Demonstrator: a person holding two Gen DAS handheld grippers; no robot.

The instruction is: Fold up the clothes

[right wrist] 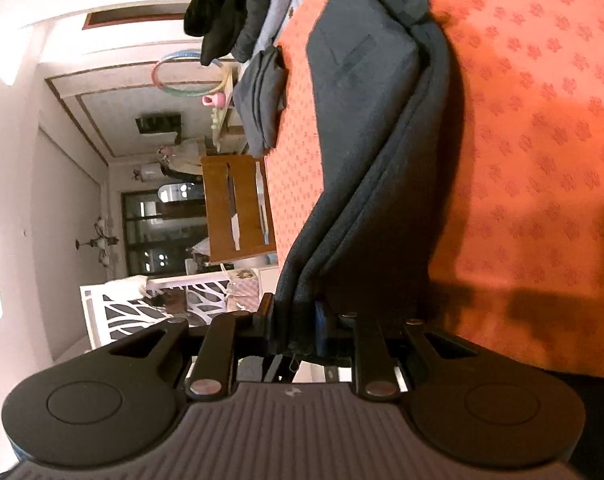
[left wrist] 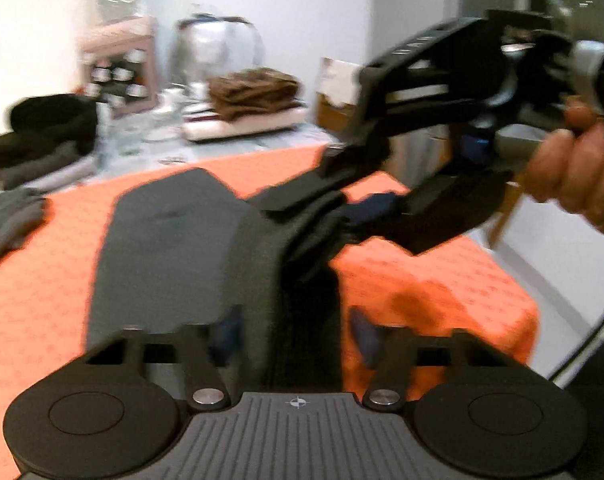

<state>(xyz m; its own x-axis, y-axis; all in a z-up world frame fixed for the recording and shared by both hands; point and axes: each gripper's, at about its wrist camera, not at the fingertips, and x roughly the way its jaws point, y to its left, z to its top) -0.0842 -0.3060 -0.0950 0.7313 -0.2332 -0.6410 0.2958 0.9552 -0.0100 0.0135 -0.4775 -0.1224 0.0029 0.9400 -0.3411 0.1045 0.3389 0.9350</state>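
Note:
A dark grey garment (left wrist: 170, 248) lies partly on the orange patterned tablecloth (left wrist: 42, 280), with one edge lifted off it. In the left wrist view my left gripper (left wrist: 296, 328) is shut on that lifted edge close to the camera. My right gripper (left wrist: 337, 208), held by a hand (left wrist: 573, 176), pinches the same edge farther along. The right wrist view is turned sideways. There the garment (right wrist: 361, 80) runs from my right gripper (right wrist: 298, 320), shut on its doubled edge, up to my left gripper (right wrist: 401, 0), which is clamped on the far end above the tablecloth (right wrist: 541, 120).
A folded grey garment (left wrist: 6, 220) (right wrist: 258, 100) lies near the table's far left. Behind it is a black clothes pile (left wrist: 50, 124) (right wrist: 222, 8). Brown folded cloth (left wrist: 254, 92) rests on a white box. A wooden chair (right wrist: 238, 204) stands past the table's edge.

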